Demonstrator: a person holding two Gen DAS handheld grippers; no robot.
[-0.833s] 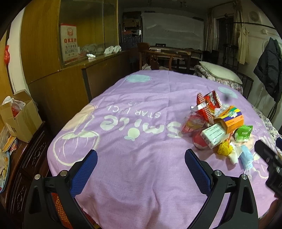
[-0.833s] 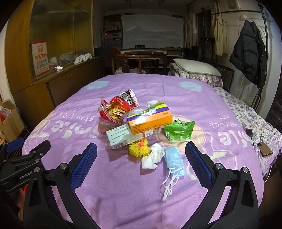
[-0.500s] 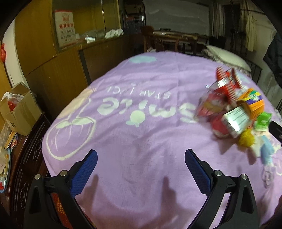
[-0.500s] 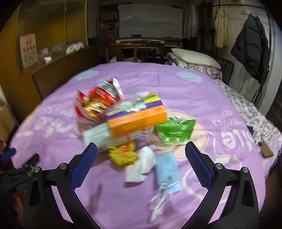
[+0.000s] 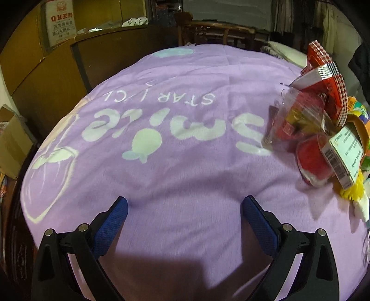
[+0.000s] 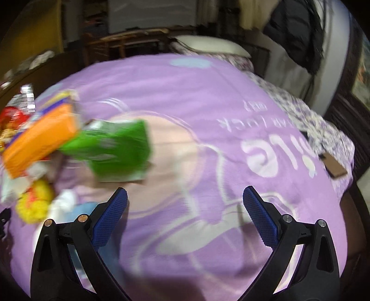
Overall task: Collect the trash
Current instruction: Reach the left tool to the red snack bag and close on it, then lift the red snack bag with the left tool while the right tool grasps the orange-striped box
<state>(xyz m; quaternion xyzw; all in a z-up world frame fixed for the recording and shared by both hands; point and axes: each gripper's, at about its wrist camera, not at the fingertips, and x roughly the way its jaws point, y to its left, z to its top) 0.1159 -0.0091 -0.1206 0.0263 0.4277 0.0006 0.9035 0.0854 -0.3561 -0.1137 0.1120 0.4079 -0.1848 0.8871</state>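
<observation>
A heap of trash lies on the purple blanket [image 5: 175, 166]. In the left wrist view it sits at the right edge: a red checked snack bag [image 5: 323, 78], a clear bag with red contents [image 5: 291, 125], a white box with a barcode [image 5: 342, 157] and a yellow ball of wrapper [image 5: 353, 192]. My left gripper [image 5: 183, 222] is open and empty over bare blanket, left of the heap. In the blurred right wrist view an orange box [image 6: 39, 141], a green packet [image 6: 115, 150] and the yellow wrapper [image 6: 34, 203] lie at the left. My right gripper [image 6: 185, 220] is open and empty, right of them.
A wooden cabinet [image 5: 46, 76] with a red-lettered sign [image 5: 61, 22] stands left of the bed, cardboard boxes [image 5: 11, 148] below it. A dark jacket [image 6: 293, 32] hangs at the back right. A brown flat object [image 6: 333, 164] lies near the bed's right edge.
Both grippers have dropped lower and closer to the blanket. The left view has swung left, pushing the heap to its right edge; the right view has swung right, pushing the heap to its left edge.
</observation>
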